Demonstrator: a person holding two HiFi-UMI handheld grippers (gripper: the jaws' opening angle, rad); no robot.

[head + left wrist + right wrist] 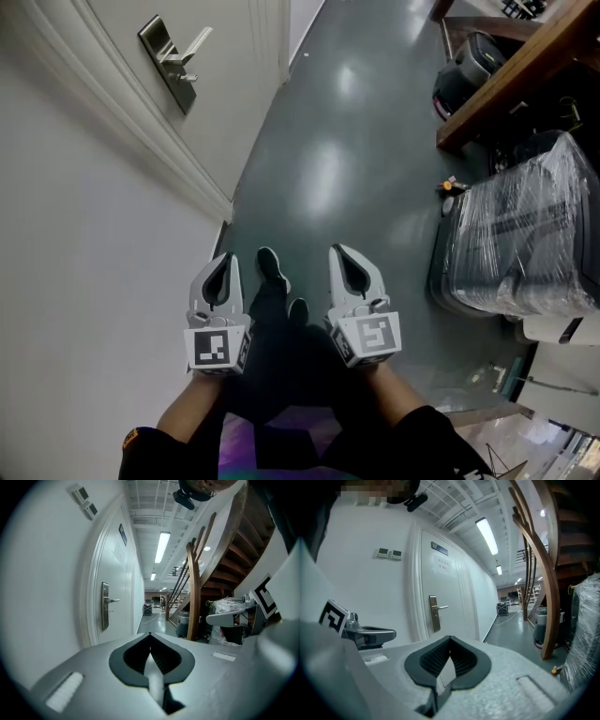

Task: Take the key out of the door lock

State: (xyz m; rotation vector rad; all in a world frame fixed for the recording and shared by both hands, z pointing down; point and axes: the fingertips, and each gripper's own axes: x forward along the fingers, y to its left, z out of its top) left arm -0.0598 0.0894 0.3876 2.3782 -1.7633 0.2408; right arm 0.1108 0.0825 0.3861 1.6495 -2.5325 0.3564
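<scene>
Lock plate (165, 64), rectangular brushed metal

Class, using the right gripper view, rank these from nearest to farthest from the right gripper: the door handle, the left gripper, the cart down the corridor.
1. left gripper: close alongside, at the left.
2. door handle: on the white door ahead, left of centre.
3. cart: far off down the corridor, right of the door.

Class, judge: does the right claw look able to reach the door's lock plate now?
Probably not yet: nothing blocks the right claw from the lock plate, but it hangs well short.
</scene>
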